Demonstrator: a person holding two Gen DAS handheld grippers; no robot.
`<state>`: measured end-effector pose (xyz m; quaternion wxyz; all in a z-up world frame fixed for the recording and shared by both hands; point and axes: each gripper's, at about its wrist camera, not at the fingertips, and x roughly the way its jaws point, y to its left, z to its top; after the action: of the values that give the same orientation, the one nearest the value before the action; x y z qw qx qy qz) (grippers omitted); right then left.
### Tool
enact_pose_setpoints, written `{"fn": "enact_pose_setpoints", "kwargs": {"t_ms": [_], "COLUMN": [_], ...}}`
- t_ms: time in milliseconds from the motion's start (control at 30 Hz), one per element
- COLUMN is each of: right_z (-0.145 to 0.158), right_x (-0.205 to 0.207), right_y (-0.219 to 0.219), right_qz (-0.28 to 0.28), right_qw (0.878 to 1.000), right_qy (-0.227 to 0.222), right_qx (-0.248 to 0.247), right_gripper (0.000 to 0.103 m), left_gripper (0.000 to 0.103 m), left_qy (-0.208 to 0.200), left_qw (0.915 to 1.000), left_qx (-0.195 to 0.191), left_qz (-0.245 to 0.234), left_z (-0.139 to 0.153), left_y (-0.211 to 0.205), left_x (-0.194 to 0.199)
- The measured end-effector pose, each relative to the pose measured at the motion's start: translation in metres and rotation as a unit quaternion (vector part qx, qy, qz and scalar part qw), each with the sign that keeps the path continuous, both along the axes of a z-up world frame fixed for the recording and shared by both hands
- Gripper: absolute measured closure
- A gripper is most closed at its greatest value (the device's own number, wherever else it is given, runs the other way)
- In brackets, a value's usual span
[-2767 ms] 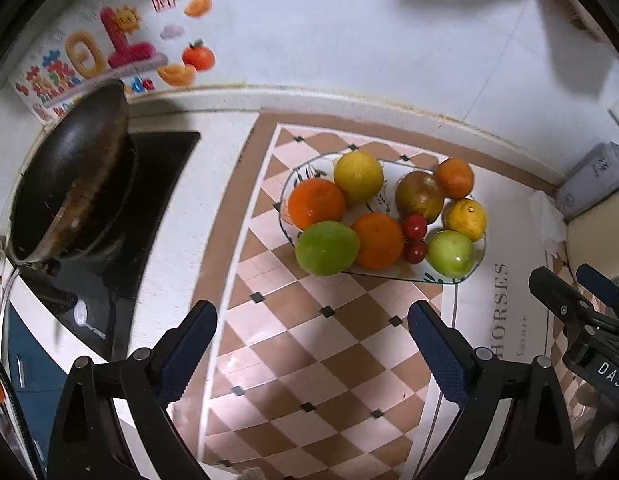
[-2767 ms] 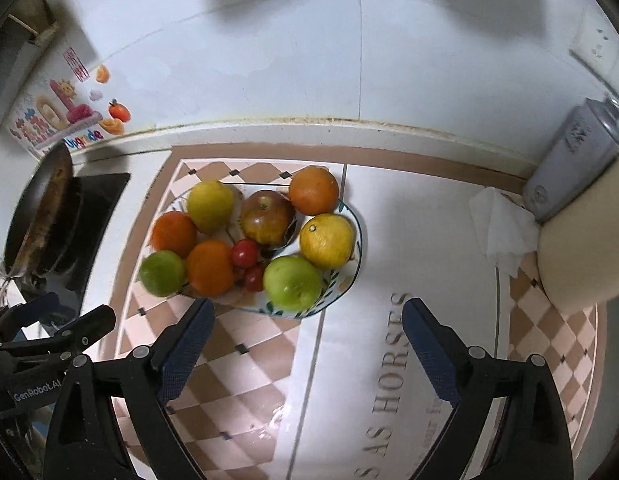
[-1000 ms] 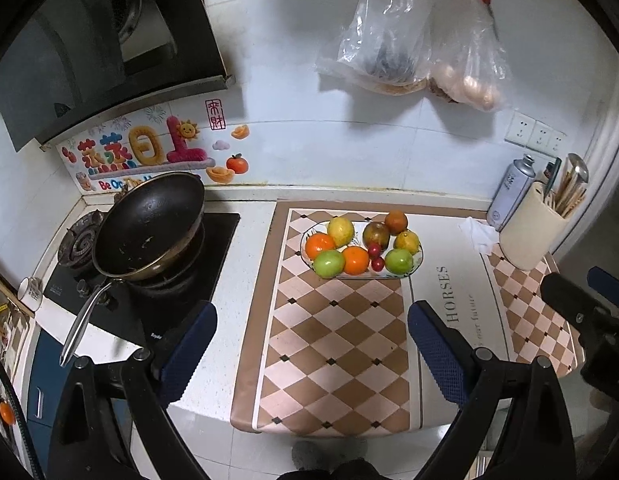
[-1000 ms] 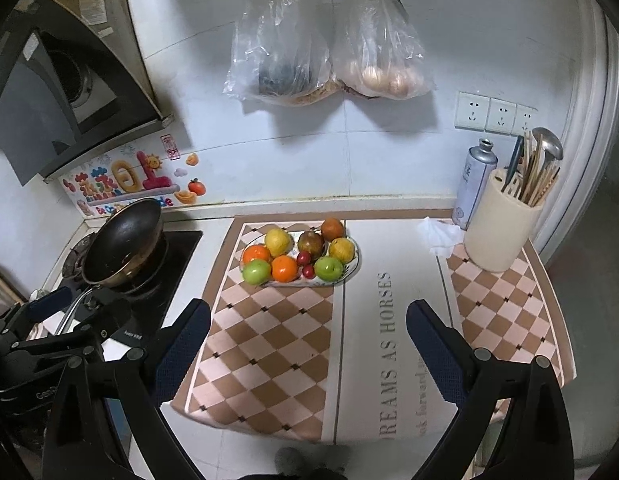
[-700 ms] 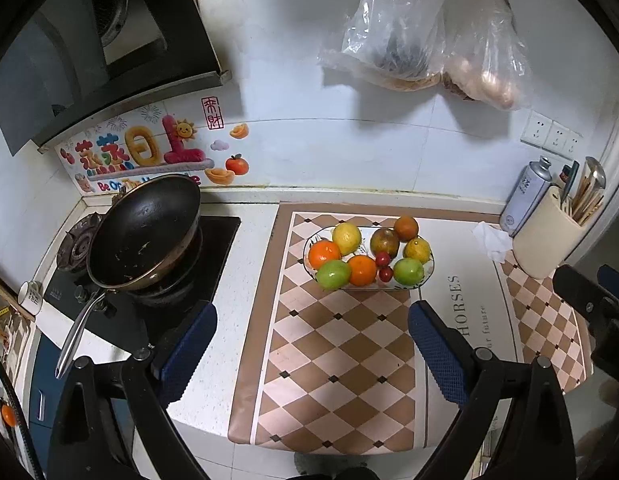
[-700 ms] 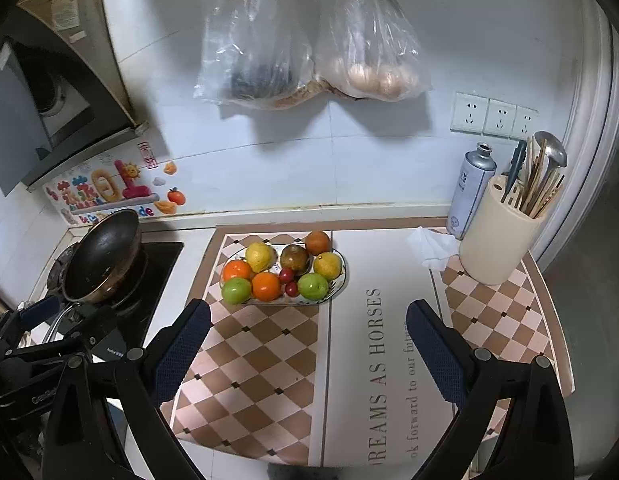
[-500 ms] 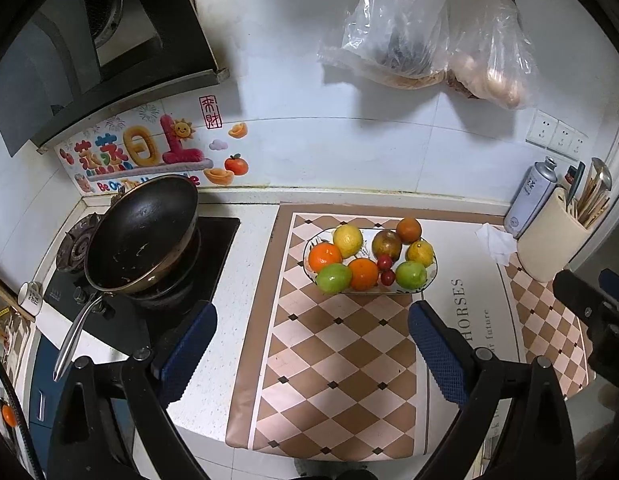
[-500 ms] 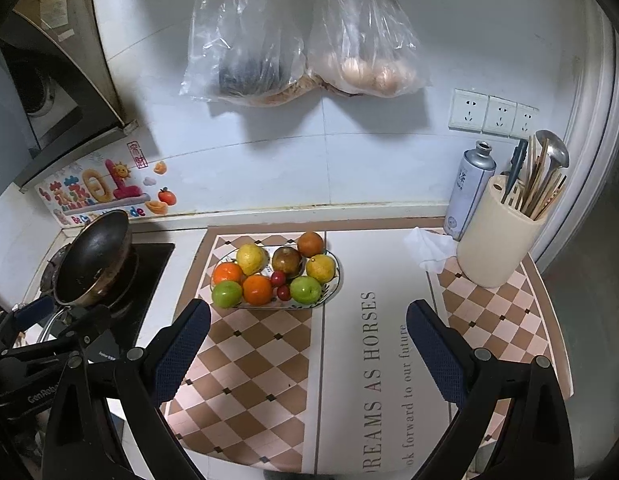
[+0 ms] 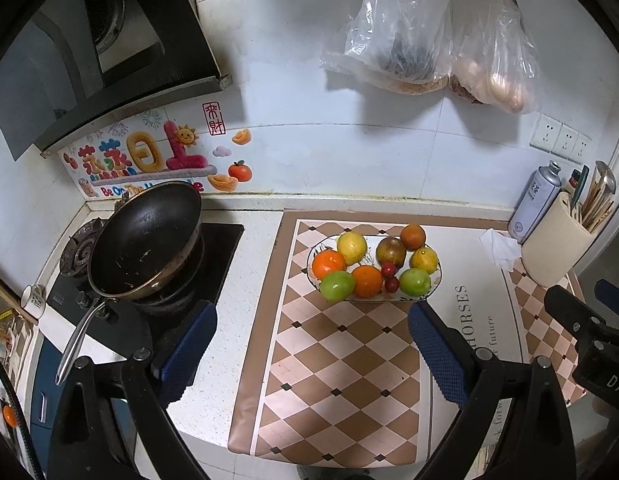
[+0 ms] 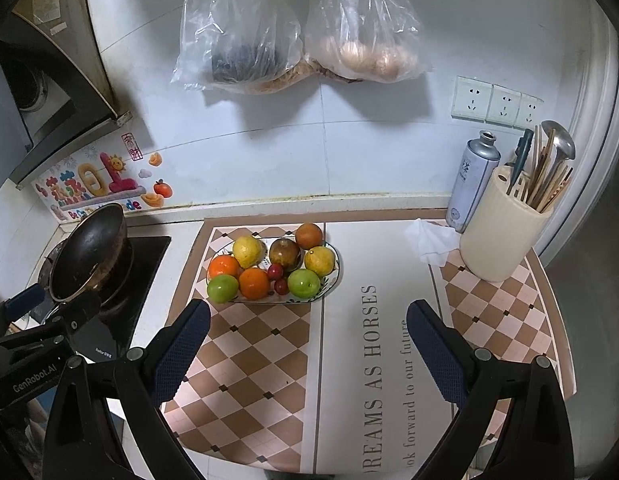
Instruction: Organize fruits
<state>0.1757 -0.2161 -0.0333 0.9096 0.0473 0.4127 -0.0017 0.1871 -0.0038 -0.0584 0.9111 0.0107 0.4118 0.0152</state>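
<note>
All the fruit is gathered on the plate (image 10: 336, 270), which is set on the checked mat (image 10: 265, 344) near the back wall, so the sorting appears done or nearly so. Two green fruits (image 10: 303, 283), two oranges (image 10: 254, 282) and two small red ones (image 10: 275, 271) are lined along the near edge; the yellow ones (image 10: 319, 261), a dark brownish fruit (image 10: 285, 252) and a darker orange (image 10: 309, 235) are placed behind, seemingly grouped by colour. The left gripper (image 9: 311, 350) and the right gripper (image 10: 307, 346) are both held wide apart and nothing is gripped by either; they are kept high and well back from the plate, probably to leave the arrangement untouched. A pan (image 9: 145, 242) is left tilted on the stove (image 9: 213, 248), and a utensil pot (image 10: 505, 232), a can (image 10: 471, 180) and a crumpled tissue (image 10: 431, 242) are stood at the right, apart from the fruit. The plate's near rim is partly masked by the front fruit, and its pattern is barely seen. The contents of the two hanging bags (image 10: 297, 28) are blurred by plastic; pale round items, perhaps eggs, are suggested in one. The mat's lettering is cut off by the right gripper's pads (image 10: 437, 356). The kinds of fruit cannot be told for certain.
</note>
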Motion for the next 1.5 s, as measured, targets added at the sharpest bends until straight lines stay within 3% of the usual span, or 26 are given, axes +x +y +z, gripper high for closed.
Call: {"fn": "enact_pose_setpoints", "kwargs": {"t_ms": [1033, 1100, 1500], "right_z": [-0.008, -0.008, -0.008], "right_x": [-0.005, -0.005, -0.005], "right_y": [0.011, 0.011, 0.012], "right_qz": [0.007, 0.007, 0.007], "right_qw": [1.0, 1.0, 1.0], "right_qy": [0.009, 0.01, 0.01], "right_qx": [-0.001, -0.002, -0.002], "right_gripper": [0.002, 0.002, 0.002], "left_gripper": [0.005, 0.0, 0.0], "left_qy": [0.004, 0.004, 0.005], "left_qw": [1.0, 0.9999, 0.9998], "left_qx": [-0.003, -0.004, -0.005], "left_qz": [-0.007, -0.008, -0.018], "left_z": [0.0, 0.0, -0.004], "left_y": [0.001, 0.001, 0.001], "left_x": [-0.006, -0.006, -0.01]}}
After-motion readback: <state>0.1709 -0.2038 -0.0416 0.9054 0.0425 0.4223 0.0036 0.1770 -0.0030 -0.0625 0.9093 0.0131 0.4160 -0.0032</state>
